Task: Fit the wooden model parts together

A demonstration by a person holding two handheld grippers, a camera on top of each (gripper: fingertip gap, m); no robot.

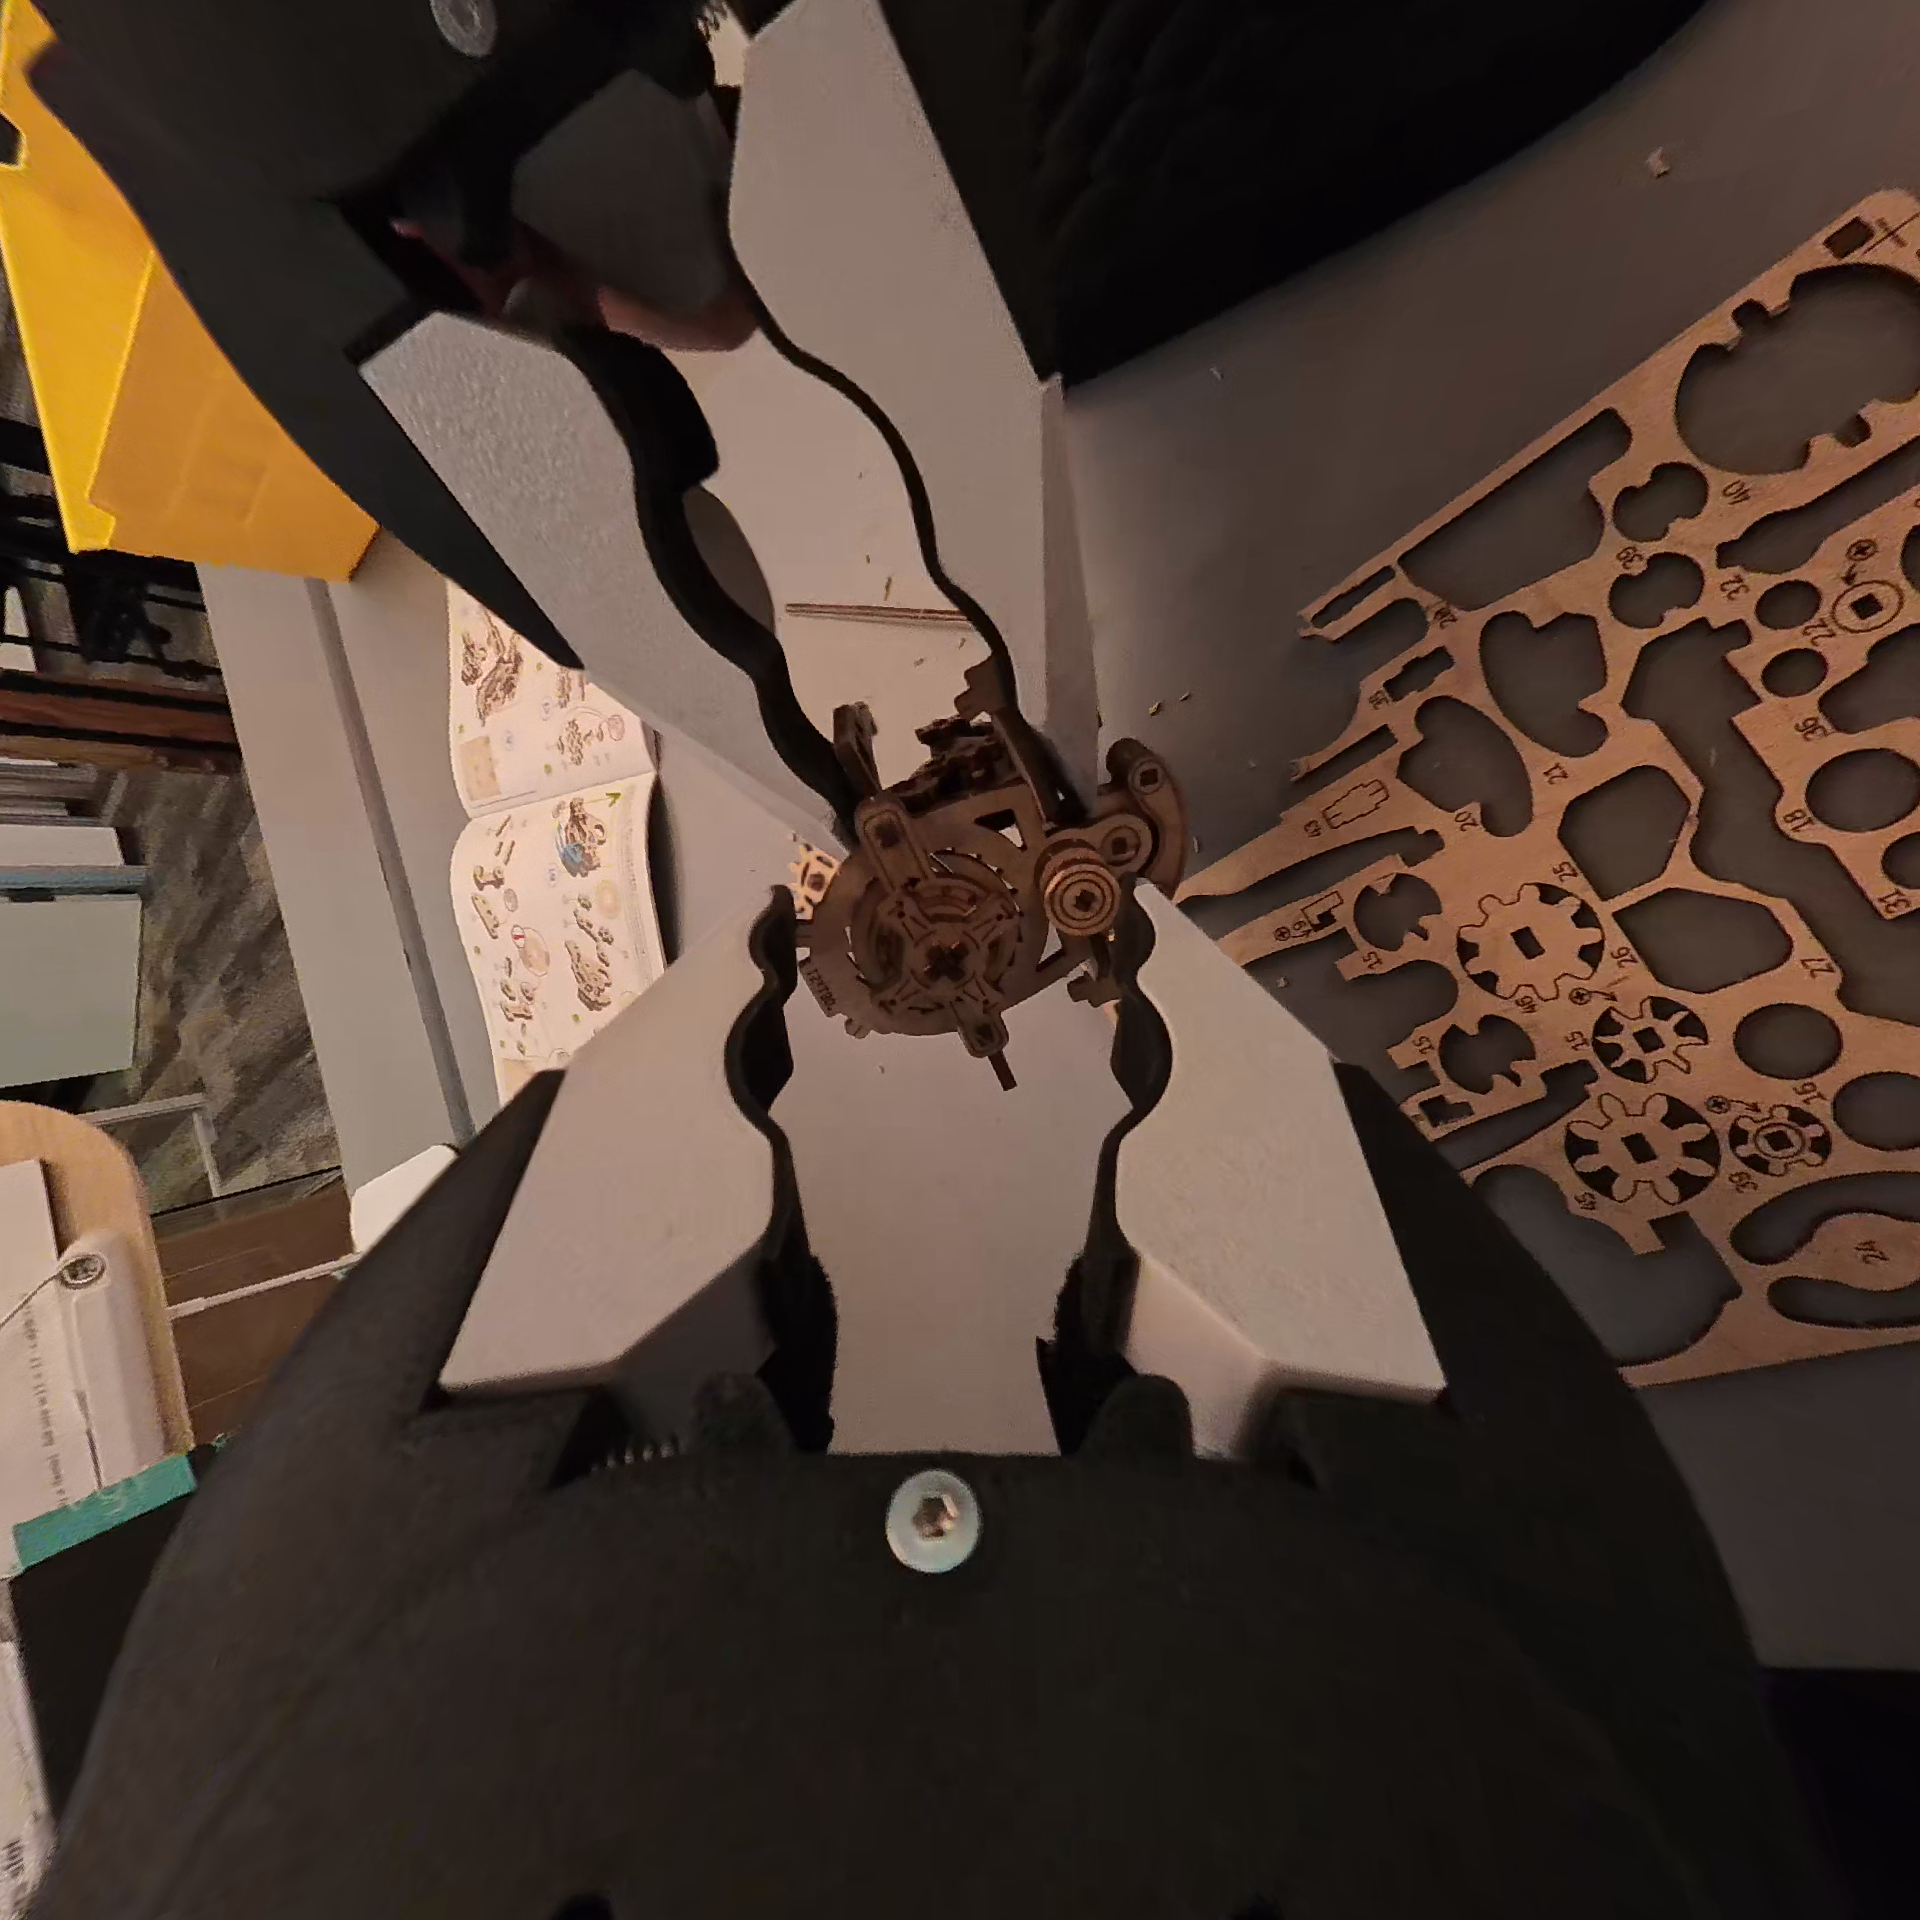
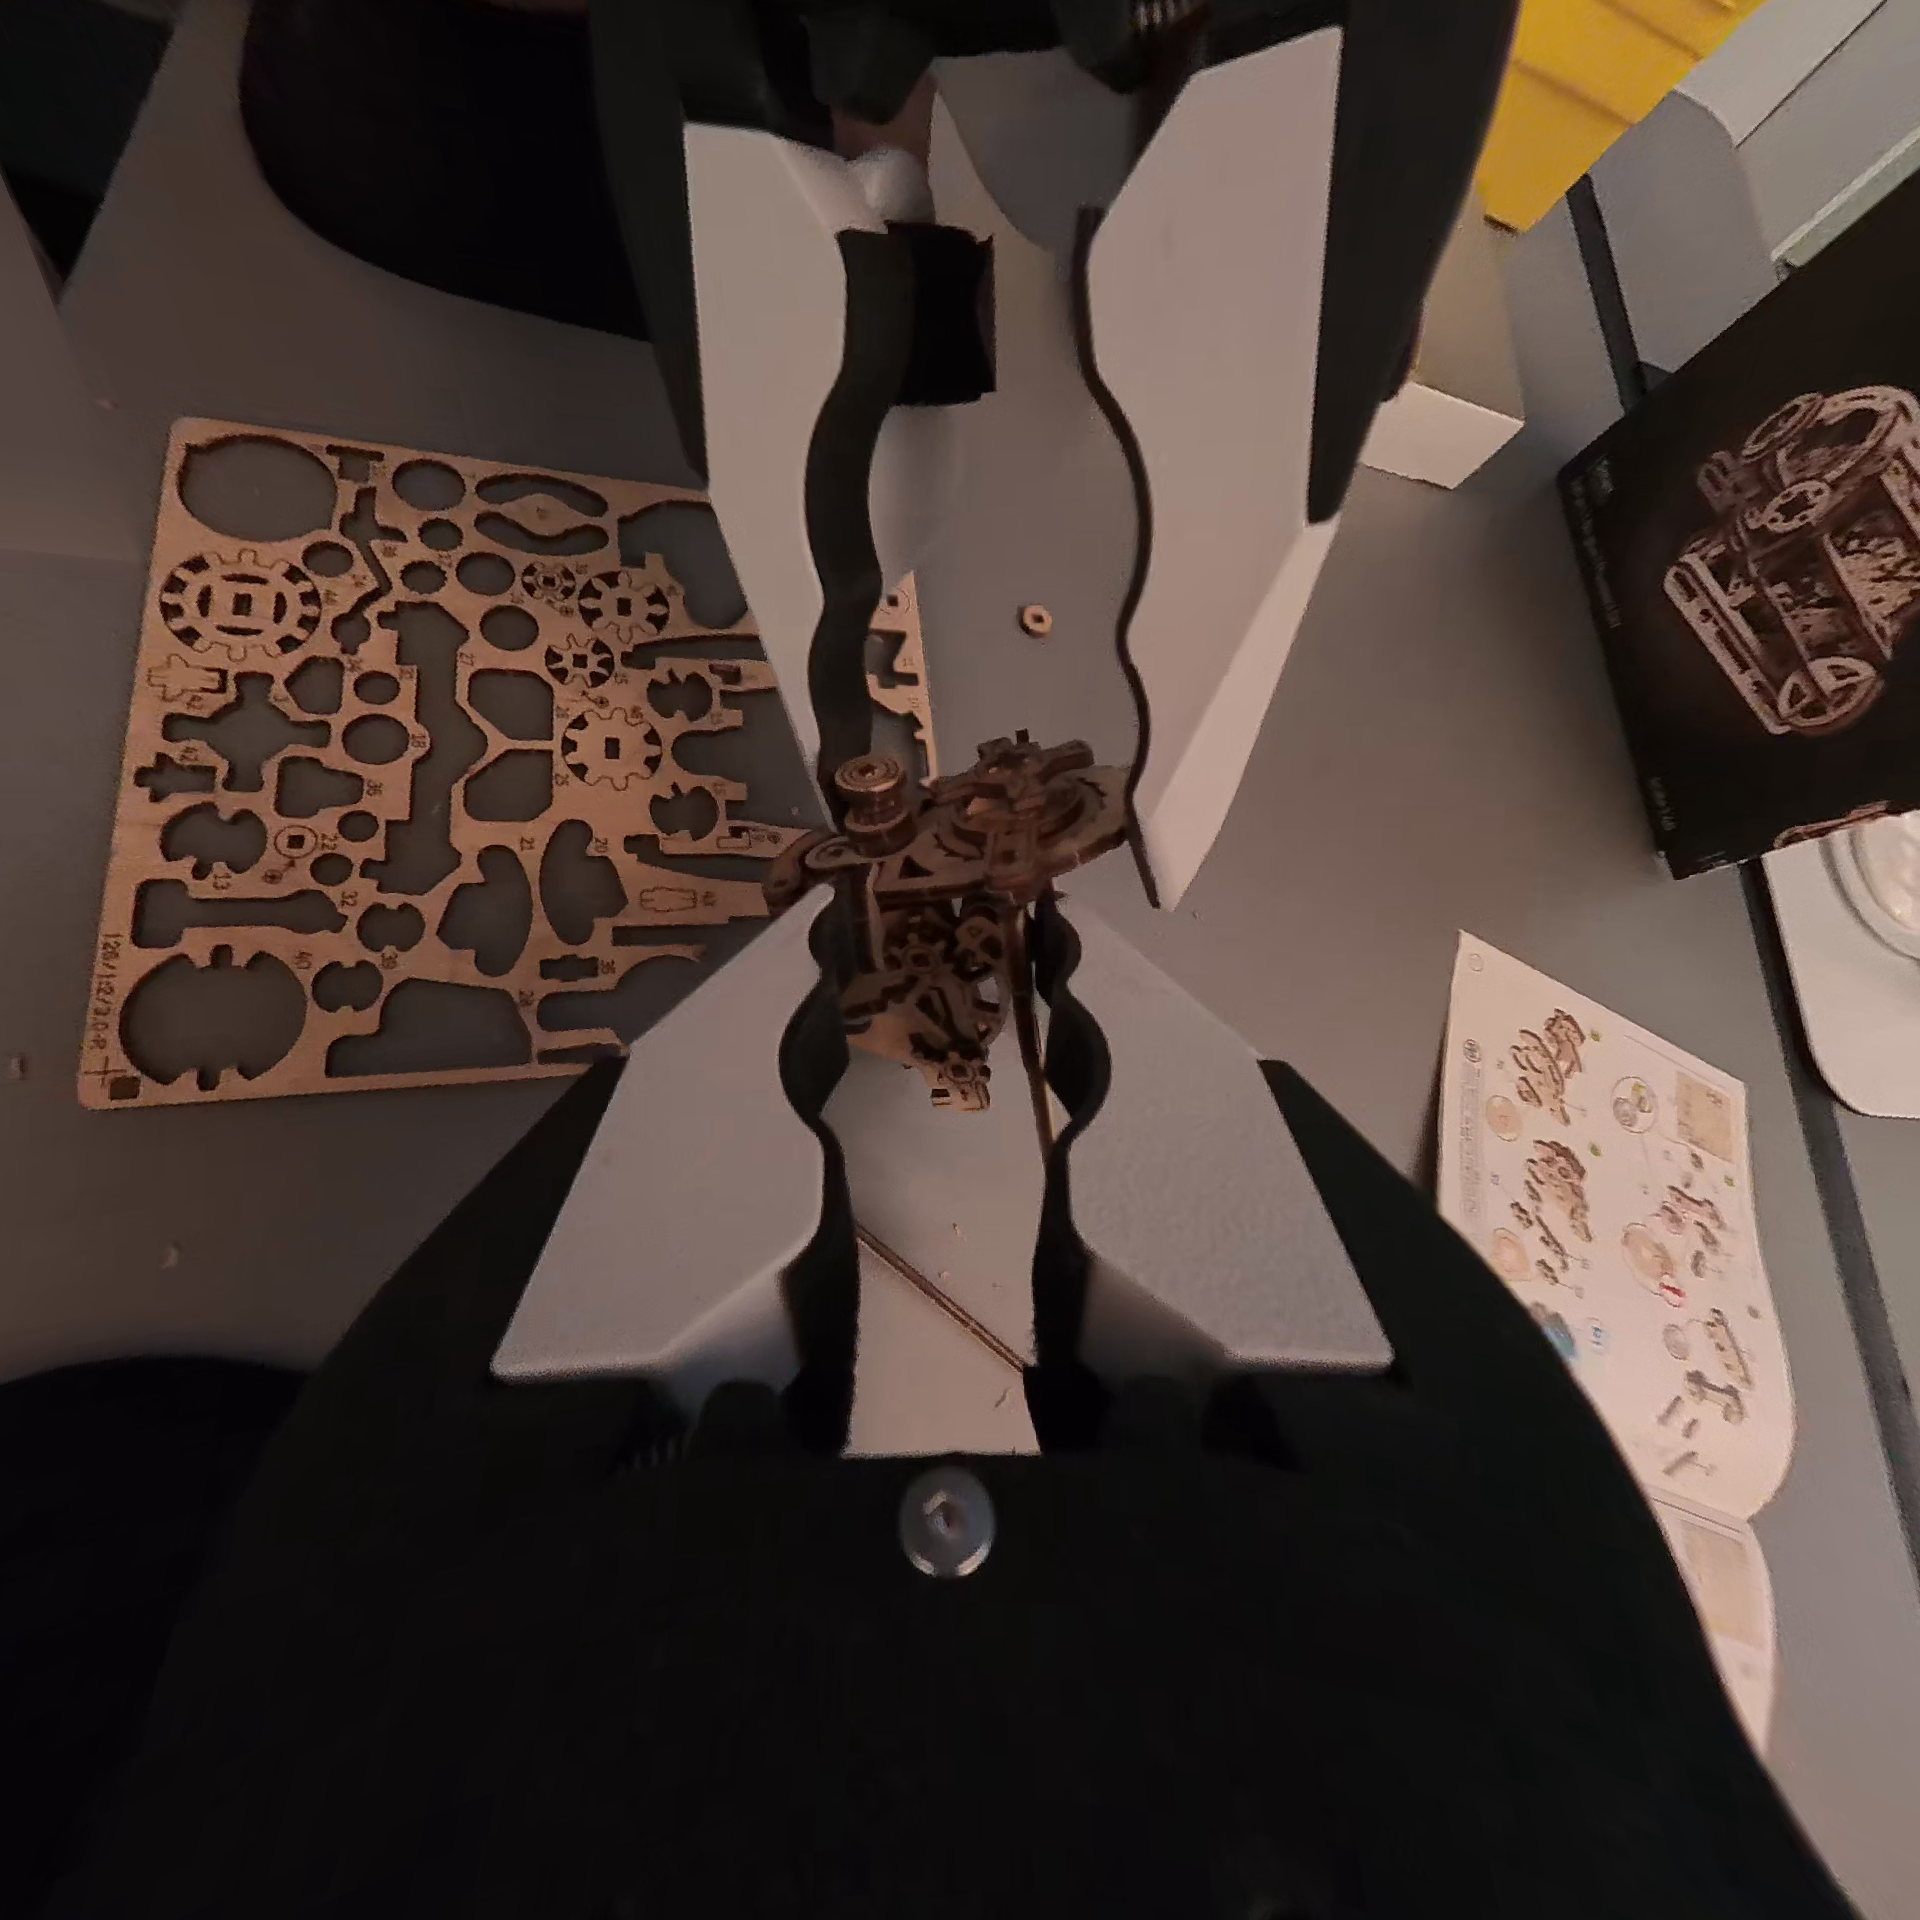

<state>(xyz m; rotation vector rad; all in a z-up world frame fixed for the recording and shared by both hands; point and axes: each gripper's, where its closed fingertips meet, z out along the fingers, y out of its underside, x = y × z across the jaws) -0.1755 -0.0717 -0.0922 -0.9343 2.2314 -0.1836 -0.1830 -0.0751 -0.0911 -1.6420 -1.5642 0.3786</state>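
Wooden model, part-built, held above grey table; left gripper clenched on it; right gripper likewise; punched-out part sheet alongside.

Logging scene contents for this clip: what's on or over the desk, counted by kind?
Tongs: 2, left and right
Wooden model assembly: 1
Punched-out wooden parts sheet: 1
Instruction booklet: 1
Black model box: 1
Loose wooden ring: 1
Total: 7

hand-held grippers: 2 (left hand-held gripper, right hand-held gripper) | wooden model: 1 | punched wooden sheet: 1 | instruction booklet: 1 | black box: 1 | small wooden ring: 1
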